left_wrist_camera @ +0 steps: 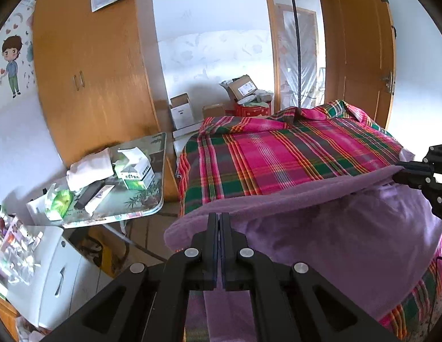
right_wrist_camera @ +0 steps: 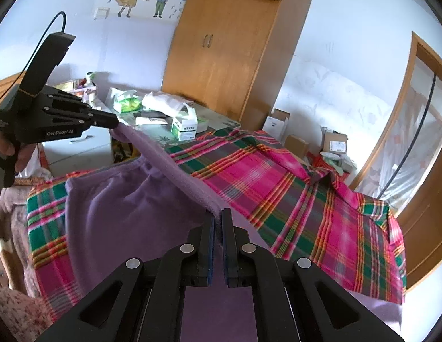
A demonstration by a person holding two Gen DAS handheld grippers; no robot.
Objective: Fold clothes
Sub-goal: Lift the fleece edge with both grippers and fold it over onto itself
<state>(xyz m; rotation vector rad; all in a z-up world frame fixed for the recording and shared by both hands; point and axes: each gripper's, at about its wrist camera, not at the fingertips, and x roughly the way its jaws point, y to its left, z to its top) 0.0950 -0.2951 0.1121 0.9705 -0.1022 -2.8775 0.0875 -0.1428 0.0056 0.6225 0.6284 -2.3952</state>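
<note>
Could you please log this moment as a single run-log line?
step: mid-fold | left gripper: shut on purple fleece garment | right gripper: shut on same edge | edge lifted over pink-green plaid bedsheet

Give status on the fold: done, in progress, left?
Done: nothing folded flat yet. In hand: left hand-held gripper and right hand-held gripper each pinch the purple garment's edge, stretched taut above the plaid bedspread. Left: lay it over, finish folds.
</note>
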